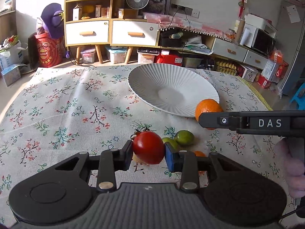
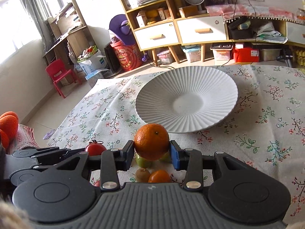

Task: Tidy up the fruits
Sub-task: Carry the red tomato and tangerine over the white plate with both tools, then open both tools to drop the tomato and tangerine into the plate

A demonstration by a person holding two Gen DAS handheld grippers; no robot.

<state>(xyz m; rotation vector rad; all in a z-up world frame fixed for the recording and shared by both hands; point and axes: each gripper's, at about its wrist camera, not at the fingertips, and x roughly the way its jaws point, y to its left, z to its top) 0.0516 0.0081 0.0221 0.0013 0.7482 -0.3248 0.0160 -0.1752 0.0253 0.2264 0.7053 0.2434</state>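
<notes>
My left gripper [image 1: 148, 153] is shut on a red tomato [image 1: 147, 147] and holds it just above the floral tablecloth. My right gripper [image 2: 152, 152] is shut on an orange [image 2: 152, 141]; the orange also shows in the left wrist view [image 1: 206, 108], beside the right gripper's finger [image 1: 211, 121]. A white ribbed plate [image 2: 209, 84] lies empty behind both, also in the left wrist view [image 1: 152, 76]. Two green limes [image 1: 184, 137] lie behind the tomato. The tomato also shows in the right wrist view [image 2: 95, 148].
Under the right gripper lie green limes [image 2: 143, 162], a brown kiwi [image 2: 142, 174] and a small orange [image 2: 159, 176]. The table's far edge [image 1: 85, 67] drops to a floor with a shelf unit [image 1: 112, 30], boxes and a red child's chair [image 2: 61, 74].
</notes>
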